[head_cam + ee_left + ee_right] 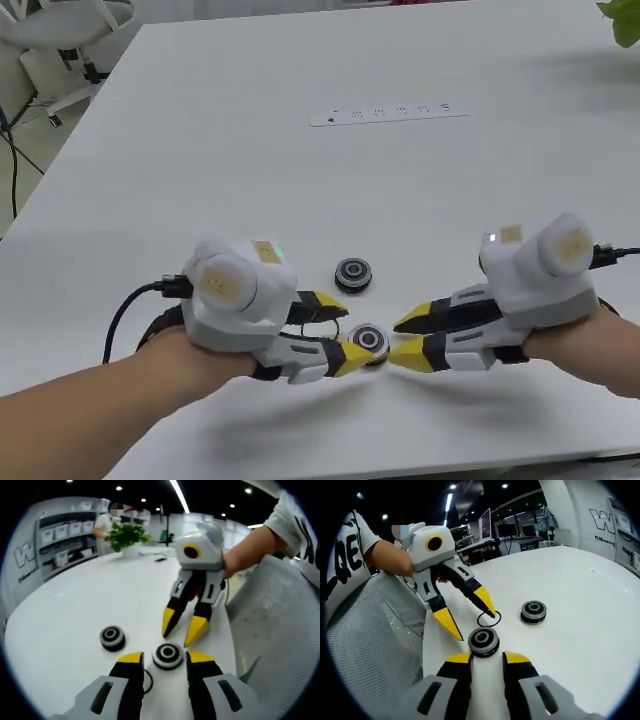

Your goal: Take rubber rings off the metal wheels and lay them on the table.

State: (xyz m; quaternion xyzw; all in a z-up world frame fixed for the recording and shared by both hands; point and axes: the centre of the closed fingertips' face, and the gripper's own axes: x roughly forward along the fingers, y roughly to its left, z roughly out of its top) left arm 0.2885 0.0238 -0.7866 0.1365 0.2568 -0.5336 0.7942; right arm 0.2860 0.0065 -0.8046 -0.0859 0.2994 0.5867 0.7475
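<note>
Two metal wheels with black rubber rings lie on the white table (300, 180). The near wheel (369, 340) sits between the tips of both grippers. My left gripper (352, 330) comes in from the left and stands open, its jaws either side of this wheel (167, 655). Opposite it, my right gripper (395, 338) is also open, its tips just short of the wheel (483, 641). The second wheel (353, 273) lies a little farther back. A loose black rubber ring (489, 619) lies flat on the table under the left gripper's (475, 623) far jaw.
A white power strip (388, 113) lies farther back on the table. A green plant (625, 20) stands at the far right corner, an office chair (60, 30) beyond the far left. The table's front edge runs just behind my hands.
</note>
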